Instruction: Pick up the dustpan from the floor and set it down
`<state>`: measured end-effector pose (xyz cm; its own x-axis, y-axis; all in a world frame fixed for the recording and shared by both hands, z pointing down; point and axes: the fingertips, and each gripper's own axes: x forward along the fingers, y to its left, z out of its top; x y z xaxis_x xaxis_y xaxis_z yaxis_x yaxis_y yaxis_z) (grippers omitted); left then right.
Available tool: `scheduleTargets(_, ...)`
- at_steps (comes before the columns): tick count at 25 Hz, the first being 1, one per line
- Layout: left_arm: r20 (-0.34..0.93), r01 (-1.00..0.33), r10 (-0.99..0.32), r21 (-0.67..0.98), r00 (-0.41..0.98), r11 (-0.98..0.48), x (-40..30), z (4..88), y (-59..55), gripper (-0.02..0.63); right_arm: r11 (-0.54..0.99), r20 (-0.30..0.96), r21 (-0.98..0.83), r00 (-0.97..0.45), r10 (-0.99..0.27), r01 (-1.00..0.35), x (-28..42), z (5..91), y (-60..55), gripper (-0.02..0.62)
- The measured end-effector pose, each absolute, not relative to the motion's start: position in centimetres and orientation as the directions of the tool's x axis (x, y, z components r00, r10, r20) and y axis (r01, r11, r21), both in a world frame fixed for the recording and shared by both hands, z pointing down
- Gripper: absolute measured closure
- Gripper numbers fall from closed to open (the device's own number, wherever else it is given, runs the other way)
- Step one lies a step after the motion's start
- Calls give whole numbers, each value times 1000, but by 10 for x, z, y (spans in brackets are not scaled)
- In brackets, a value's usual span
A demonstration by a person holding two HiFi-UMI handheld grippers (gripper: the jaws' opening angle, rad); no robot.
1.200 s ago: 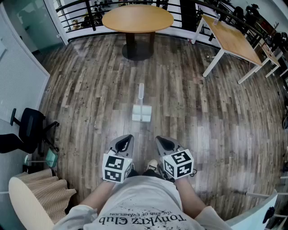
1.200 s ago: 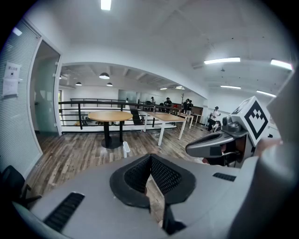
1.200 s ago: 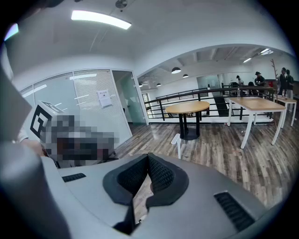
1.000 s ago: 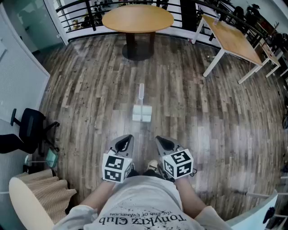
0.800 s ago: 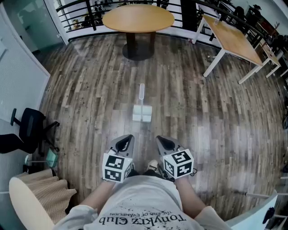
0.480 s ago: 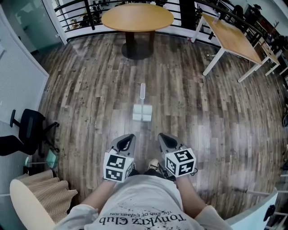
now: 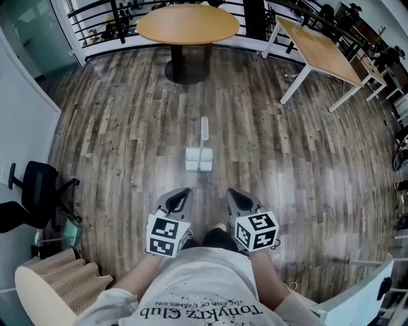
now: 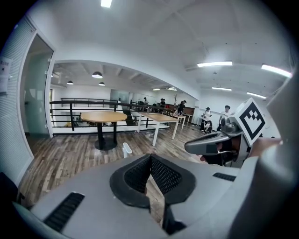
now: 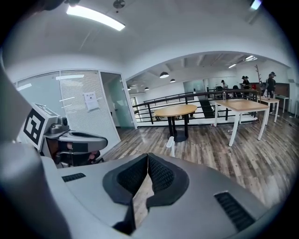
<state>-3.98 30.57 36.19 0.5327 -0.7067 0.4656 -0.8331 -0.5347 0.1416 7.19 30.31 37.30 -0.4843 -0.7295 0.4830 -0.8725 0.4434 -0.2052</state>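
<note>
A white dustpan (image 7: 199,158) lies on the wooden floor ahead of me, its long handle (image 7: 204,127) pointing away toward the round table. Only the handle tip (image 8: 126,149) shows above the left gripper's body in the left gripper view, and likewise the handle tip (image 9: 171,144) in the right gripper view. My left gripper (image 7: 178,198) and right gripper (image 7: 236,198) are held close to my body, well short of the dustpan. Both have their jaws touching at the tips, with nothing between them (image 8: 150,158) (image 9: 147,158).
A round wooden table (image 7: 187,23) on a dark pedestal stands beyond the dustpan. A rectangular table (image 7: 322,52) with white legs is at the right. A black office chair (image 7: 32,197) and a beige ribbed bin (image 7: 51,291) sit at the left. A black railing (image 7: 102,16) runs behind.
The head view has shifted slightly, so the tables and chair sit further left in the picture. The left gripper moved a little. The dustpan has not moved and both grippers stay shut.
</note>
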Motion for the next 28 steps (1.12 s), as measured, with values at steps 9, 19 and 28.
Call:
scheduleTargets(9,463,-821,-692,166,554,-546,-38,373,276,583,402,502,-233,-463,-730,-886,79,393,279,569)
scheduleTargets(19,459,-862,-737,158,497,-482,-22,374,171,583,482,486,-224,-526,-698,-847,97,390,159,569)
scheduleTargets(28,486,-889,-756,114,439,-443,0,374,105,583,528,492,-245,-574,-655,-813,120,398,85,569)
